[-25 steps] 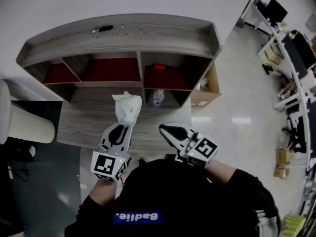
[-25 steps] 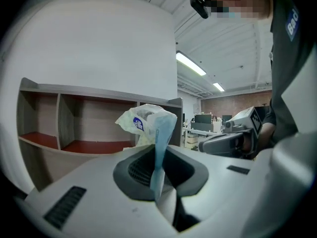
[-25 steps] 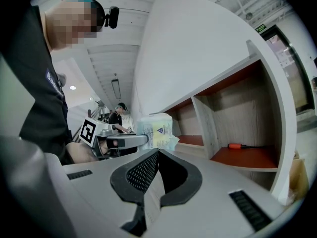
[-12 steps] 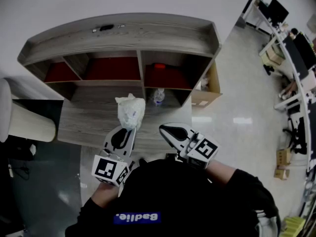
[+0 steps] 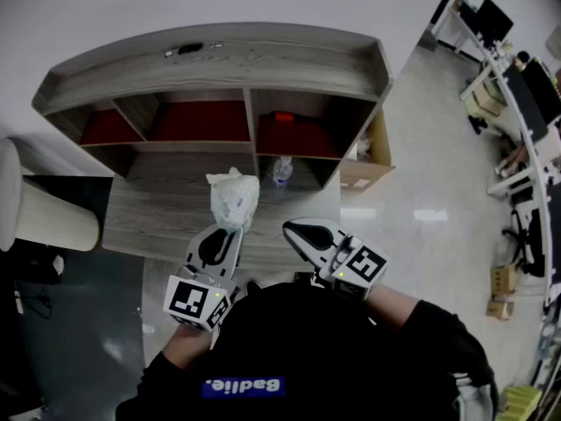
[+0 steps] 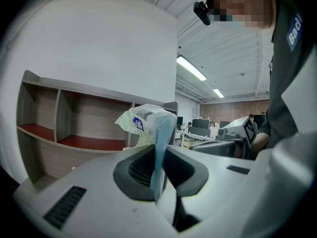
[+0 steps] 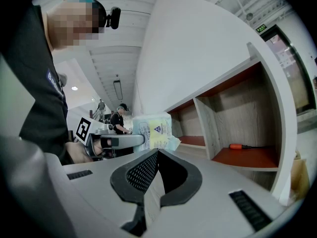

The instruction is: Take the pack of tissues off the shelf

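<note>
Over the desk, short of the shelf: tissues (image 5: pixel 234 197) hang in the air, clear of every compartment, so the pack looks to be already off the shelf (image 5: pixel 210 60) and above the bare desk (image 5: pixel 140 222).
Left gripper (image 5: pixel 231 231): jaws almost together, pinching the pack's thin plastic flap. The soft bulk stands up beyond the tips, probably because the flap is the one edge narrow enough to nip without crushing the tissues.
Right gripper (image 5: pixel 290 228): jaws together with nothing between them. It is held level just beside the left one and apart from the pack. It seems idle, since one pinch carries so light a load.
Bottle (image 5: pixel 280 173): stands in the lower right compartment, untouched.
Orange-handled tool (image 7: pixel 242 146): lies on the red floor of the upper right compartment, no part of this job.
Step in hand: likely bringing the pack away from the shelf, with the lift itself done.
Risk: the flap is slick film, and a small grip on it could let the pack swing or slip.
</note>
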The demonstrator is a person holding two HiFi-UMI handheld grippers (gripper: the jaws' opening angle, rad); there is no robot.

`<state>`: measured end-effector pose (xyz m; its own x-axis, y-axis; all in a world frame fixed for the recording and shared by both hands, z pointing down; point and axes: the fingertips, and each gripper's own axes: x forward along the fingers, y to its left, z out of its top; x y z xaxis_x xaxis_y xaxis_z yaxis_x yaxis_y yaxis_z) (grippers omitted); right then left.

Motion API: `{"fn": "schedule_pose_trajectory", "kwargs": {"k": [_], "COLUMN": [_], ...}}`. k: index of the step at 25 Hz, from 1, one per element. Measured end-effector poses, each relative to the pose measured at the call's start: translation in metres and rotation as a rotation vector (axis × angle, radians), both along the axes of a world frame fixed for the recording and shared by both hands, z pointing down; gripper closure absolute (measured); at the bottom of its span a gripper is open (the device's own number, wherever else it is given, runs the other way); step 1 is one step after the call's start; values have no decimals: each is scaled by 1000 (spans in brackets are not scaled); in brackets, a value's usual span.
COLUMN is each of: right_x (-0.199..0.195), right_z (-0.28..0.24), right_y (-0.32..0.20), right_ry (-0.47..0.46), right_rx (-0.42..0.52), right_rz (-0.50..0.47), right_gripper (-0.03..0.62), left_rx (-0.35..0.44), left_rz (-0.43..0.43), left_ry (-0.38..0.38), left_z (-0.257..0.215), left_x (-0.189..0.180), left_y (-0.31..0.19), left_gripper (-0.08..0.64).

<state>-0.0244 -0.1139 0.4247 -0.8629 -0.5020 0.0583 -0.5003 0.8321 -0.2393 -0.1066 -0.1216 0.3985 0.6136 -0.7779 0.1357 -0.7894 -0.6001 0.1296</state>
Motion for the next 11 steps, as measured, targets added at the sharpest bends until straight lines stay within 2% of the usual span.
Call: {"fn": "schedule_pose_trajectory", "kwargs": {"k": [11], "right_x": [1], "right_z": [-1], "right_y": [-1], "right_ry": [-4], "right_rx": [4], "right_rz": [5], "right_gripper": [563], "left_rx": [-2], "left_rz": [1], "left_ry": [-4], "left_z": [1], "left_x": [0], "left_y": [-1], "left_gripper": [525]}}
